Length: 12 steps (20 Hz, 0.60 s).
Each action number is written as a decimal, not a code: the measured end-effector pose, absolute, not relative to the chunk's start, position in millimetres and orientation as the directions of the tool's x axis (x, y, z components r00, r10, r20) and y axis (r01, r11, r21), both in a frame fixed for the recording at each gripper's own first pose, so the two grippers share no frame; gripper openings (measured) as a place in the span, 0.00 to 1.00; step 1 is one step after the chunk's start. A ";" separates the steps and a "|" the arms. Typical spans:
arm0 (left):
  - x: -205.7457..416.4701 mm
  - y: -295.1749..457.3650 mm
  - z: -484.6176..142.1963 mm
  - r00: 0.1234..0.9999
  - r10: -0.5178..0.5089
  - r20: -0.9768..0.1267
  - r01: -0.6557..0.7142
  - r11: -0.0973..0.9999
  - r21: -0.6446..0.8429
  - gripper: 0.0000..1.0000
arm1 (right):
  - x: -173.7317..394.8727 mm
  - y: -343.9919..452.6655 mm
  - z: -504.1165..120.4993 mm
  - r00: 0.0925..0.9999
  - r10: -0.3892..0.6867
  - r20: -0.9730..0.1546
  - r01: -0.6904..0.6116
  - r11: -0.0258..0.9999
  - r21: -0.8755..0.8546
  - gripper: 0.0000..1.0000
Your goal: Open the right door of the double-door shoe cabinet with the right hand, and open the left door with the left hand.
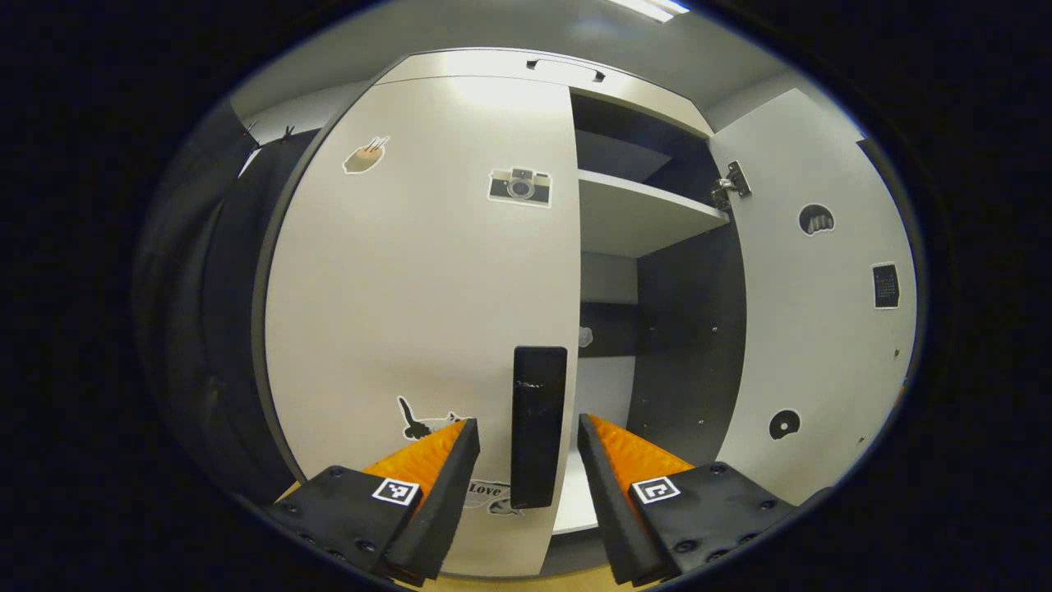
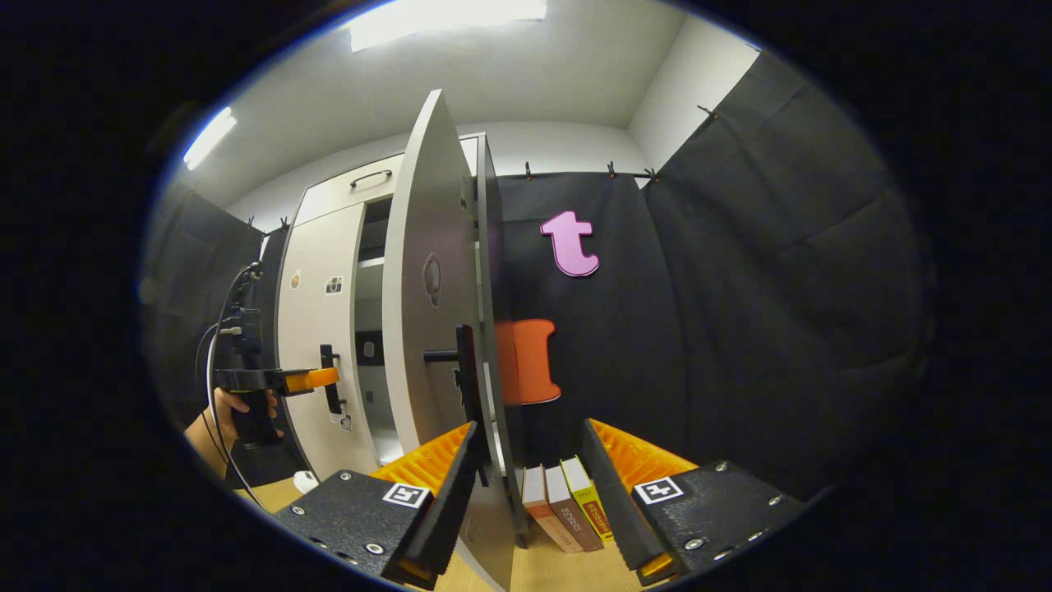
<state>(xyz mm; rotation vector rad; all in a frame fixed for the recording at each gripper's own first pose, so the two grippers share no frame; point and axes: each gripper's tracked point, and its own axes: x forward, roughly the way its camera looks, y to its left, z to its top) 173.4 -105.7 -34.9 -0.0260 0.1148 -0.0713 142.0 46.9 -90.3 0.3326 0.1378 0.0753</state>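
The left gripper (image 1: 526, 436) stood wide open, its fingers straddling the flat black bar handle (image 1: 538, 423) without touching it. That handle sat at the inner edge of the closed pale grey left door (image 1: 419, 296), low down. The right gripper (image 2: 530, 448) gaped just as wide, the edge of the swung-out pale grey right door (image 2: 427, 329) and its black handle (image 2: 464, 370) running up between its fingers, nothing pinched. Two doors, two handles, one apiece. Behind the open door, three upright books (image 2: 563, 506) stood on the floor. Further in, the cabinet's white shelf (image 1: 641, 218) showed through the gap. The doors looked like stiff, light board on hinges that should swing freely; the smooth panel offers no purchase, so the handle was the place to grip, and it looked rigid enough to pull squarely.
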 end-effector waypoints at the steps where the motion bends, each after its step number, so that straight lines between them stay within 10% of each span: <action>1: 178.3 -103.1 -36.4 0.992 -0.055 -0.112 0.054 0.998 -0.012 0.77 | 143.5 45.9 -94.0 0.988 0.087 -0.129 -0.042 0.949 0.312 0.79; 7: 192.6 -106.1 -39.8 0.993 0.012 -0.120 -0.005 0.999 0.051 0.72 | 143.9 57.3 -105.2 0.981 0.119 -0.153 -0.067 0.950 0.304 0.82; 12: 194.4 -115.2 -41.2 0.992 0.011 -0.129 -0.003 0.998 0.061 0.39 | 140.8 59.6 -107.0 0.979 0.121 -0.166 -0.064 0.948 0.313 0.82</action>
